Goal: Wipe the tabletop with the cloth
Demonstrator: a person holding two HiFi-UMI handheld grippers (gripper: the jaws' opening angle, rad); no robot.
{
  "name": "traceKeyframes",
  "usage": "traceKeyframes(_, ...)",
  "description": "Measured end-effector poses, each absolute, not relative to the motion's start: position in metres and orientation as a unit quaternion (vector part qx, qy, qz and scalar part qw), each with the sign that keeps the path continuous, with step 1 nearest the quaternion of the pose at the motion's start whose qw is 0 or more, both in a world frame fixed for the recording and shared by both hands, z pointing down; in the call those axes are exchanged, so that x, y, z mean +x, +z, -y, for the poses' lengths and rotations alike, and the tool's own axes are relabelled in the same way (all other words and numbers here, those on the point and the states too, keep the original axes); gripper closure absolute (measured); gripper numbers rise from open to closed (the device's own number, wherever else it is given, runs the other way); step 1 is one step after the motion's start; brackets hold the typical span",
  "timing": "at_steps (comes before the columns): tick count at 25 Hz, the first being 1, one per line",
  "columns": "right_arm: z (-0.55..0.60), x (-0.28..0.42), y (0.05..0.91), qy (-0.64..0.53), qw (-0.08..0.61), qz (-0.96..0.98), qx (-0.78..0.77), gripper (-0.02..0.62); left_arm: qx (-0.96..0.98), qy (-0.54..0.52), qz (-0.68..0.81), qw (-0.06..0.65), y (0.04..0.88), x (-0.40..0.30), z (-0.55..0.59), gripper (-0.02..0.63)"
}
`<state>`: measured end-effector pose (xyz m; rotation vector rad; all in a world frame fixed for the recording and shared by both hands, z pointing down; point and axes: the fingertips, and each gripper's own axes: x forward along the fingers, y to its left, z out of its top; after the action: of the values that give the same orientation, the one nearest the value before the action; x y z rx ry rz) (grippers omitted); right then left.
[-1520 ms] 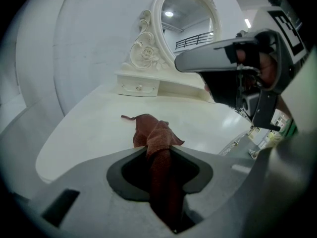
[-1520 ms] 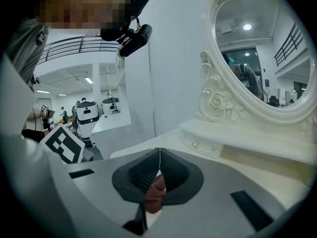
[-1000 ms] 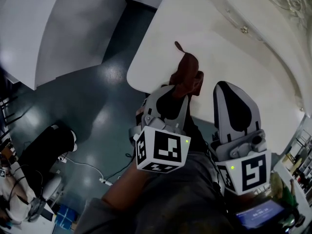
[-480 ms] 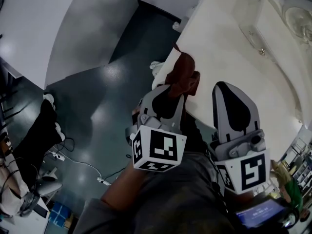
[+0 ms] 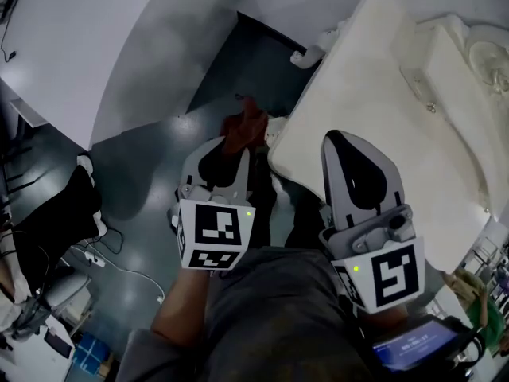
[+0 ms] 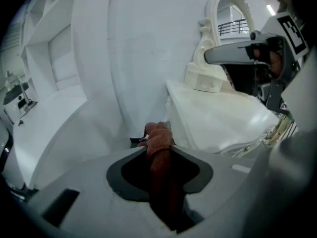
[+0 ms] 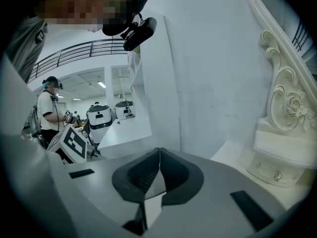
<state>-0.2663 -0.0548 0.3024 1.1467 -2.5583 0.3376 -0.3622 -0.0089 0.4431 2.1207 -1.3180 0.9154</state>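
A reddish-brown cloth (image 5: 242, 130) hangs pinched between the jaws of my left gripper (image 5: 229, 148), which is shut on it. Cloth and gripper are over the dark floor, just left of the white tabletop (image 5: 374, 78) and off its edge. In the left gripper view the cloth (image 6: 159, 144) sticks up from the closed jaws, with the table (image 6: 218, 118) to the right. My right gripper (image 5: 340, 140) reaches over the table's near edge with its jaws shut and nothing in them (image 7: 158, 151).
A carved white dresser top (image 5: 469, 38) stands at the table's far right. White panels (image 5: 71, 46) rise at the left over the glossy grey floor (image 5: 159, 173). Cables (image 5: 119, 265) lie at lower left. A person (image 7: 47, 113) and white machines (image 7: 101, 118) stand far off.
My left gripper has carried the cloth leftward off the table edge, so it now hangs over the floor. The right gripper stays shut over the table's near edge.
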Motion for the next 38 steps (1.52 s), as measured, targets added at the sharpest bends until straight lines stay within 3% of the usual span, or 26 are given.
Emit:
traceKeyframes(6,0.054,-0.264,0.271,0.096,0.127,0.902,0.401,0.581,0.74,0.312,0.558,0.209,0.389,-0.419,0.013,0.485)
traceKeyframes(11,0.053,-0.235,0.227,0.053,0.091,0.904,0.414,0.581,0.734,0.247,0.617,0.14,0.301,-0.415,0.02,0.485)
traceKeyframes(23,-0.016,-0.128,0.1,-0.052,0.037,0.893,0.446,0.581,0.754,0.08,0.651,-0.008,0.115,-0.266,-0.024,0.476)
traceKeyframes(30,-0.072,-0.056,0.104,-0.054,0.045,0.878,0.474,0.581,0.764,0.053,0.642,-0.046,0.11,-0.166,-0.087,0.476)
traceKeyframes(38,-0.108,-0.003,0.122,-0.041,0.045,0.86,0.507,0.581,0.778,0.077,0.618,-0.081,0.113,-0.114,-0.12,0.476)
